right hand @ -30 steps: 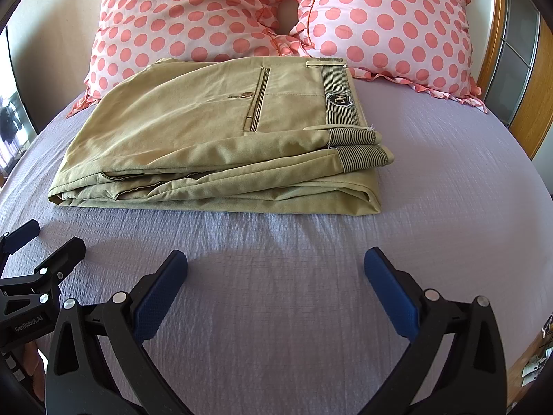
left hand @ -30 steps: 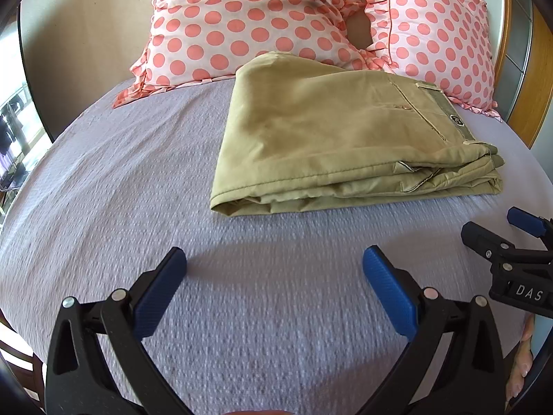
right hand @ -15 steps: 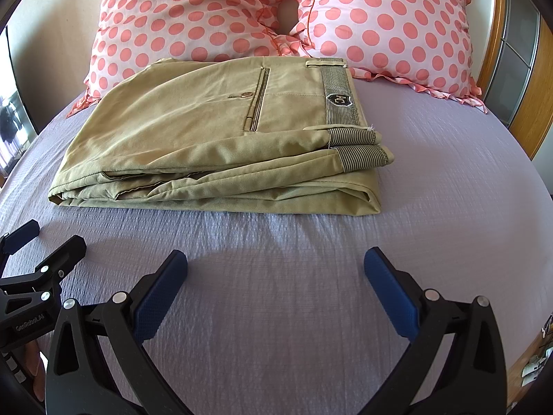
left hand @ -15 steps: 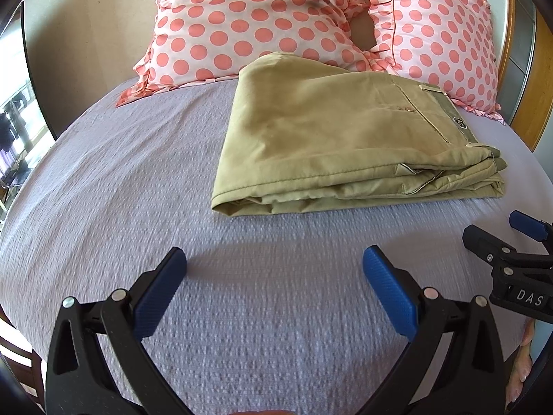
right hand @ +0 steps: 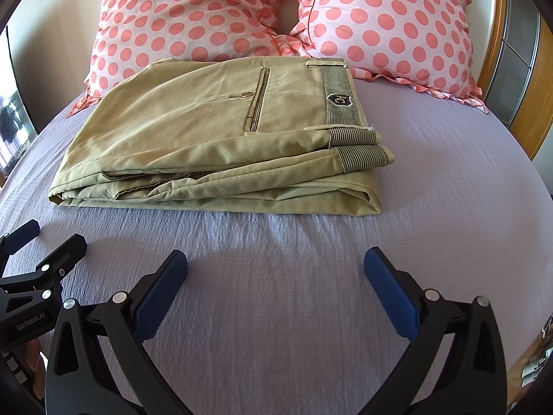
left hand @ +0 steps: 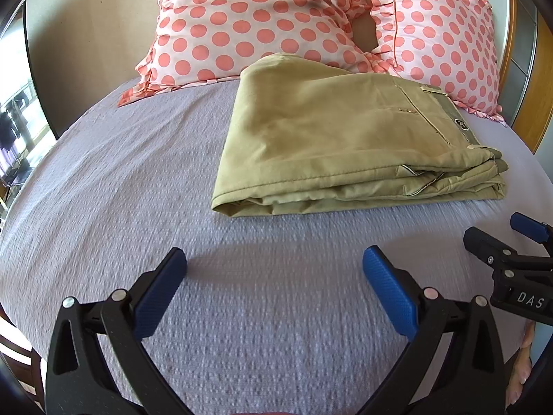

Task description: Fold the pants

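Khaki pants [left hand: 338,145] lie folded in a flat stack on the lilac bedspread [left hand: 138,190], waistband to the right; they also show in the right wrist view [right hand: 214,145], with a striped waistband and a badge. My left gripper [left hand: 274,269] is open and empty, hovering over the bedspread short of the stack's near edge. My right gripper [right hand: 276,269] is open and empty, also short of the stack. Each gripper shows at the edge of the other's view, the right one [left hand: 511,252] and the left one [right hand: 38,242].
Two pink polka-dot pillows [right hand: 193,17] [right hand: 390,20] lean behind the pants at the head of the bed. A wooden frame [right hand: 528,103] stands at the right. The bed's left edge drops off toward a window area [left hand: 17,131].
The left wrist view has shifted slightly, with the pants and the right gripper sitting a little higher and further right. The right gripper's view is unchanged. Both grippers stay open.
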Action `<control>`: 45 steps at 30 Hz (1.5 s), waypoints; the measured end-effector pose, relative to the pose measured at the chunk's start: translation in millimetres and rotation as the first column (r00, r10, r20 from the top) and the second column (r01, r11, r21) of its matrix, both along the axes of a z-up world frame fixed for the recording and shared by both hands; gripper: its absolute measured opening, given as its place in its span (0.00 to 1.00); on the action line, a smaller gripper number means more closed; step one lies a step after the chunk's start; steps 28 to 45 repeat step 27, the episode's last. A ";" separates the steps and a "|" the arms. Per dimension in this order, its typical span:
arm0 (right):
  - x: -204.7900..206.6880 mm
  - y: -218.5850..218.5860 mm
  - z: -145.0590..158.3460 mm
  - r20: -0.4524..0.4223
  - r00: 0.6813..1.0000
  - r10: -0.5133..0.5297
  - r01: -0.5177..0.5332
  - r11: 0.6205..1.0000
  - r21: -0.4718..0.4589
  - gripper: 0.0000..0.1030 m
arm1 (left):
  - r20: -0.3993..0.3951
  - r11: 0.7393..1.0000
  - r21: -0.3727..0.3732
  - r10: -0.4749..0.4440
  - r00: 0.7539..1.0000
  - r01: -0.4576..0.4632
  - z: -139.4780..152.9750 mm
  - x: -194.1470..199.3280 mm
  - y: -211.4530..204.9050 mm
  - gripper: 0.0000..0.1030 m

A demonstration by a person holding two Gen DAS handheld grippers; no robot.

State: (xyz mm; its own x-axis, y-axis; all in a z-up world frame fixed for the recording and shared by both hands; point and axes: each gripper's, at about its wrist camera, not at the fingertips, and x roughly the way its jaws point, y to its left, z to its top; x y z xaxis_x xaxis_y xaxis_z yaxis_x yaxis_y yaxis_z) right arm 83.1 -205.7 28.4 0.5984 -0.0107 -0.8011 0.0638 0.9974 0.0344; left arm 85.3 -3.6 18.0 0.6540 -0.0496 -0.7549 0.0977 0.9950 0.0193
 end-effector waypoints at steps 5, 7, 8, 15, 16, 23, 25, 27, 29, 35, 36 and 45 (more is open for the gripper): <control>0.0 -0.1 0.0 0.000 1.000 0.000 0.000 1.000 0.000 0.99 | 0.000 1.000 0.000 0.000 1.000 0.000 -0.1 -0.2 -0.3 0.98; 0.1 0.0 -0.2 0.000 1.000 0.000 0.000 1.000 0.000 0.99 | 0.000 1.000 0.000 0.001 1.000 -0.001 -0.1 -0.2 -0.4 0.98; 0.1 -0.1 -0.1 0.000 1.000 0.000 0.000 1.000 0.000 0.99 | 0.000 1.000 0.000 0.001 1.000 -0.001 -0.2 -0.4 -0.5 0.98; 0.1 -0.1 -0.3 0.000 1.000 0.000 0.000 1.000 0.000 0.99 | 0.000 1.000 -0.002 0.002 1.000 -0.002 0.1 -0.5 -0.5 0.98; 0.1 -0.2 -0.2 0.000 1.000 0.000 0.000 1.000 0.000 0.99 | 0.002 1.000 -0.002 0.003 1.000 -0.003 0.0 -0.8 -0.7 0.98; 0.1 -0.1 -0.1 0.000 1.000 0.000 0.000 1.000 0.000 0.99 | 0.010 1.000 -0.002 -0.009 1.000 0.009 -0.5 -1.8 -1.9 0.98; 0.1 -0.1 -0.1 0.000 1.000 0.000 0.000 1.000 0.000 0.99 | 0.011 1.000 -0.002 -0.009 1.000 0.009 -0.7 -2.0 -2.0 0.98; 0.0 -0.1 -0.1 0.001 1.000 0.000 0.000 1.000 0.000 0.99 | 0.011 1.000 -0.002 -0.009 1.000 0.009 -0.7 -2.1 -2.0 0.98; 0.0 -0.1 -0.1 0.001 1.000 0.000 0.000 1.000 0.000 0.99 | 0.011 1.000 -0.002 -0.009 1.000 0.009 -0.7 -2.1 -2.0 0.98; 0.0 -0.1 -0.1 0.001 1.000 0.000 0.000 1.000 0.000 0.99 | 0.011 1.000 -0.002 -0.009 1.000 0.009 -0.7 -2.1 -2.0 0.98; 0.0 -0.1 -0.1 0.001 1.000 0.000 0.000 1.000 0.000 0.99 | 0.011 1.000 -0.002 -0.009 1.000 0.009 -0.7 -2.1 -2.0 0.98; 0.0 -0.1 -0.1 0.001 1.000 0.000 0.000 1.000 0.000 0.99 | 0.011 1.000 -0.002 -0.009 1.000 0.009 -0.7 -2.1 -2.0 0.98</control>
